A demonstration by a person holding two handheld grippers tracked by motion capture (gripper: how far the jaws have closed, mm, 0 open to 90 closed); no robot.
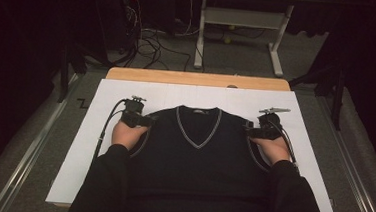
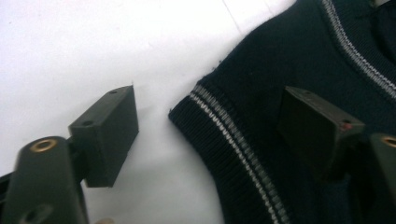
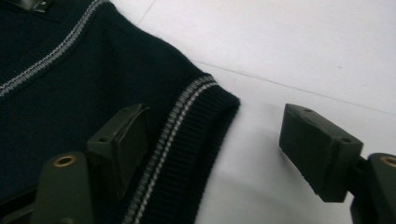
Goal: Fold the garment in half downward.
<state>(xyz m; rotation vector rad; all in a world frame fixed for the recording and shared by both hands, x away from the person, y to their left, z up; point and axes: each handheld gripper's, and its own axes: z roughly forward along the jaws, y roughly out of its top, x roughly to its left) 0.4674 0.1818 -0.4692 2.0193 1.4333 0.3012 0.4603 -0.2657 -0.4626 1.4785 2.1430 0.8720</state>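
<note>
wooden table [image 1: 198,78], white sheet [image 1: 104,130], dark vest [image 1: 198,152]

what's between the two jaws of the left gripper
In the left gripper view, the striped armhole edge of the dark vest lies between the left gripper jaws, with bare white sheet beside it.

Vest [image 1: 195,146] lies on sheet [image 1: 93,144], a tool at each shoulder.

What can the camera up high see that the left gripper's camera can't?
High view alone: the whole dark sleeveless V-neck sweater, both of the person's hands, the right gripper, the wooden table edge and cables on the floor.

Left gripper view alone: close up, the ribbed, grey-striped armhole edge lying between the left gripper and its open jaws, one over the white sheet, one over the knit.

Both share the sweater, white sheet and left gripper.
</note>
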